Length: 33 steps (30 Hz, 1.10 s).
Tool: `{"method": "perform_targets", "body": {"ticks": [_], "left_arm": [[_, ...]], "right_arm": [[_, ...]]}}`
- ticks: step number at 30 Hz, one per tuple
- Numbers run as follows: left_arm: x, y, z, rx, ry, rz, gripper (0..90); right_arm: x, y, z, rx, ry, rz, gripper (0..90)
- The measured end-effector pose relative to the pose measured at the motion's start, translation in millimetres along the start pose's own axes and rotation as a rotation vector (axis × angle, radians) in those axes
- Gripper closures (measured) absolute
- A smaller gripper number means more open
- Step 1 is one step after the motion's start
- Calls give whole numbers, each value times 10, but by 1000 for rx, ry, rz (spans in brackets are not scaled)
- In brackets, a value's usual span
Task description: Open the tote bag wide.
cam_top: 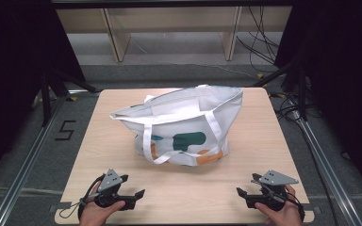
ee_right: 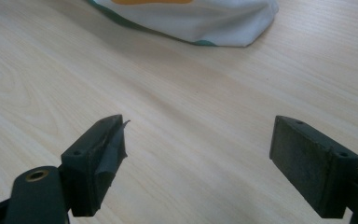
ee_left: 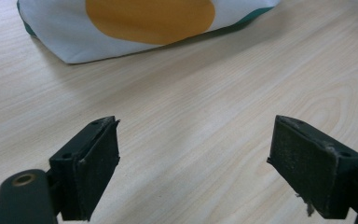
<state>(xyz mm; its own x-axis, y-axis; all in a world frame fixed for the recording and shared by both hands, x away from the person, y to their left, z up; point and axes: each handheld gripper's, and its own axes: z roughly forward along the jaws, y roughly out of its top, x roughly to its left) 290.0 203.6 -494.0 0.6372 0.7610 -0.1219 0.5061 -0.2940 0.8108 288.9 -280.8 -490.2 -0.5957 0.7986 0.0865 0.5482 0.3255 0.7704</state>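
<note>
A white tote bag (cam_top: pixel 184 125) with teal and orange patches stands open-mouthed in the middle of the wooden table (cam_top: pixel 264 141), its straps drooping over the front. My left gripper (cam_top: pixel 134 189) rests near the front left corner, held by a hand, jaws wide apart and empty. My right gripper (cam_top: pixel 246 186) sits near the front right corner, also open and empty. In the left gripper view the bag's orange patch (ee_left: pixel 149 18) lies ahead of the left gripper (ee_left: pixel 193 168). The bag's lower edge (ee_right: pixel 200 23) shows ahead of the right gripper (ee_right: pixel 198 163) in the right gripper view.
Bare tabletop lies between the grippers and the bag. Wooden shelf legs (cam_top: pixel 115 37) stand beyond the table, cables (cam_top: pixel 259 42) trail on the floor at back right, and metal rails (cam_top: pixel 23 169) run along both sides.
</note>
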Motion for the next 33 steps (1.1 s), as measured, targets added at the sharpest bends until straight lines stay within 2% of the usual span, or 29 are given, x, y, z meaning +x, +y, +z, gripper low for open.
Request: {"method": "perform_targets", "body": {"ticks": [2,4,5,6,7,8,9,10,11,12,13,14,16,17,20,21,22,23,24,25,26,27,28,31,32,33], "left_arm": [[-19,-1,11,-5,-5,-30,149],[-19,1,12,-6,-5,-32,149],[-20,3,11,-4,-7,-32,149],[-20,3,16,-8,-10,-33,149],[-20,5,15,-8,-11,-35,149],[-14,13,9,-9,-11,-27,150],[-1,31,-10,7,-6,-14,150],[-5,45,-10,-7,-2,-32,150],[1,69,-18,-18,-3,-29,150],[16,99,-41,-10,5,-9,150],[15,144,-53,-27,3,-24,155],[17,170,-67,-24,12,-18,160],[27,213,-75,-36,0,-14,192],[36,246,-84,-35,-2,2,211],[37,315,-93,-38,-7,-15,322],[46,375,-111,-33,-15,-3,376],[46,375,-111,-33,-15,-3,420],[52,419,-123,-32,-22,18,420],[56,479,-142,-40,-19,33,524],[56,479,-142,-40,-19,33,589],[58,524,-158,-46,-26,46,589],[65,591,-190,-61,-31,62,721],[71,636,-208,-63,-31,77,750],[108,774,-253,-79,-46,99,835],[108,774,-253,-79,-46,99,854],[128,836,-263,-85,-53,97,873]], "right_arm": [[-9,8,-6,-17,-3,-3,194],[-17,16,-3,-26,-3,-12,194],[-42,41,-1,-26,-3,-40,195],[-42,41,-1,-26,-3,-40,195],[-13,51,0,-24,-4,-15,196],[-35,97,0,-25,-4,-49,203],[-35,97,0,-25,-4,-49,203],[-27,121,-5,-30,-9,-43,203],[-16,174,-17,-34,-4,-36,203],[-16,174,-17,-34,-4,-36,203],[-42,232,-20,-33,-9,-65,200],[-23,254,-16,-43,-10,-44,196],[-20,322,-17,-37,-3,-42,184],[-47,357,-13,-46,-7,-85,187],[-33,445,-18,-62,-7,-88,203],[-24,557,-31,-81,1,-104,301],[-24,557,-31,-81,1,-104,301],[-3,593,-43,-75,15,-85,337],[-51,719,-40,-111,17,-155,466],[-51,719,-40,-111,17,-155,466],[-44,755,-48,-110,22,-148,531],[-50,875,-52,-115,30,-159,633],[-49,918,-69,-103,37,-163,677],[-62,1097,-118,-119,46,-195,791],[-71,1162,-133,-147,41,-217,819],[-68,1238,-166,-151,57,-205,842]]}}
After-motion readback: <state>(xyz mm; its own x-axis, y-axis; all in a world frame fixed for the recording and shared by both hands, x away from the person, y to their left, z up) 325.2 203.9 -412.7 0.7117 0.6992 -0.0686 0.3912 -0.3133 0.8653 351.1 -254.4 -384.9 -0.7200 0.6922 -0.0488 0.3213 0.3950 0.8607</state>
